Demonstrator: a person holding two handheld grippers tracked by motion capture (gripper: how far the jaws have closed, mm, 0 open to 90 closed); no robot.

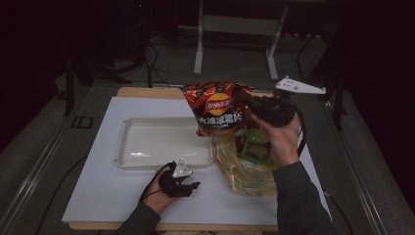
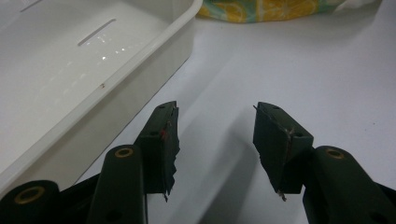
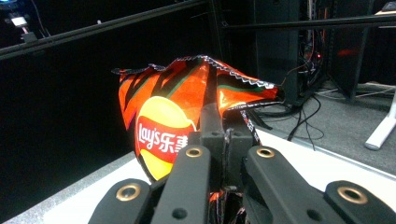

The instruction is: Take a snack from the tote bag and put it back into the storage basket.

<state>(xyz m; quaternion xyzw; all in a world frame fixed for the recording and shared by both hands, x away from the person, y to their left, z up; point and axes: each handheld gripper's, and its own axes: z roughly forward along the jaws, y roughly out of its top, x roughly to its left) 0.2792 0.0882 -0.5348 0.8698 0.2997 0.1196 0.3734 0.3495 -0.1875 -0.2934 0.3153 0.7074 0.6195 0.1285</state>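
Observation:
A red and black Lay's crisp bag [image 1: 215,106] hangs in the air above the table's right half, over the mouth of a yellow lemon-print bag [image 1: 240,169]. My right gripper [image 1: 247,102] is shut on the crisp bag's upper right side. In the right gripper view the crisp bag [image 3: 168,112] is pinched between the two jaws, my right gripper [image 3: 223,135] holding its crinkled top edge. My left gripper [image 1: 192,182] rests low on the white board just in front of the tray. In the left gripper view my left gripper [image 2: 215,135] stands open over bare board, nothing between its jaws.
A white plastic tray [image 1: 128,147] lies at the middle left of the white board [image 1: 98,196], and its wall [image 2: 116,100] is close on the left of the left jaws. Green packets [image 1: 257,147] show inside the lemon-print bag [image 2: 261,9]. Beyond the table stand a frame and cables.

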